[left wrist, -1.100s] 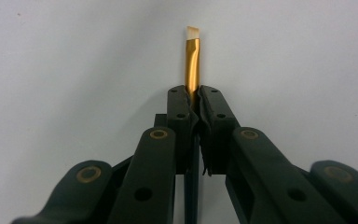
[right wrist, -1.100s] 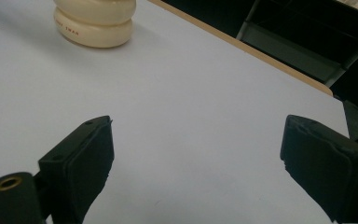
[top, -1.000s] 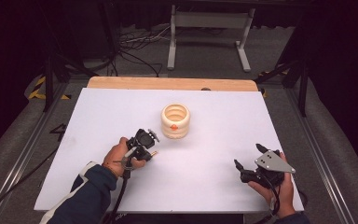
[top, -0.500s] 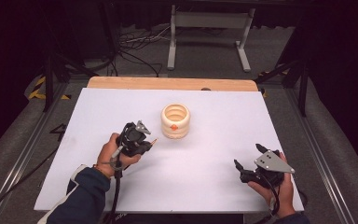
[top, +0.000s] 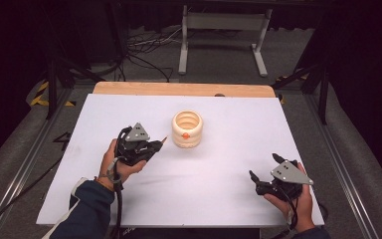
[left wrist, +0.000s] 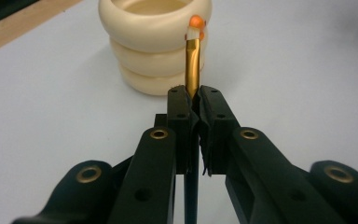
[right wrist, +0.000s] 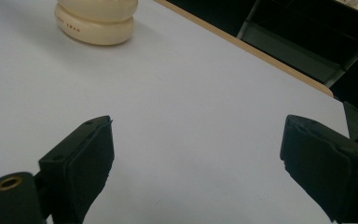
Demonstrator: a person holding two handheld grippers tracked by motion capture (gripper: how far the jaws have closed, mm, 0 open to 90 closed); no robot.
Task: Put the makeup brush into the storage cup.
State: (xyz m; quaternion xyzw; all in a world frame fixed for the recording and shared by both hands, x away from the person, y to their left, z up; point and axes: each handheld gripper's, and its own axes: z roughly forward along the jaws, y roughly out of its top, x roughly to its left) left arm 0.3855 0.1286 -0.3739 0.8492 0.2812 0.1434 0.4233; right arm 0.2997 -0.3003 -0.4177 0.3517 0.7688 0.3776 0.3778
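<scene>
A cream ribbed pot [top: 187,124] stands at the middle of the white table [top: 79,174], with an orange dab [top: 184,135] on its near wall. My left gripper [top: 156,144] is just left of it, shut on a thin paintbrush [left wrist: 192,60] with a gold ferrule. In the left gripper view the brush's orange-tipped bristles [left wrist: 195,23] stand against the pot's [left wrist: 154,32] upper ring; I cannot tell if they touch. My left gripper's [left wrist: 192,93] jaws are pressed together on the handle. My right gripper [top: 263,166] rests open at the front right, far from the pot [right wrist: 98,21], with nothing between its jaws [right wrist: 200,140].
A wooden strip [top: 179,89] runs along the table's far edge. Beyond it are cables [top: 144,45] and a metal stand [top: 224,30] on the dark floor. Rails [top: 25,164] flank the table on both sides.
My left hand has shifted left and turned, so its grey plate now faces up and the brush points at the pot. The right gripper has stayed put.
</scene>
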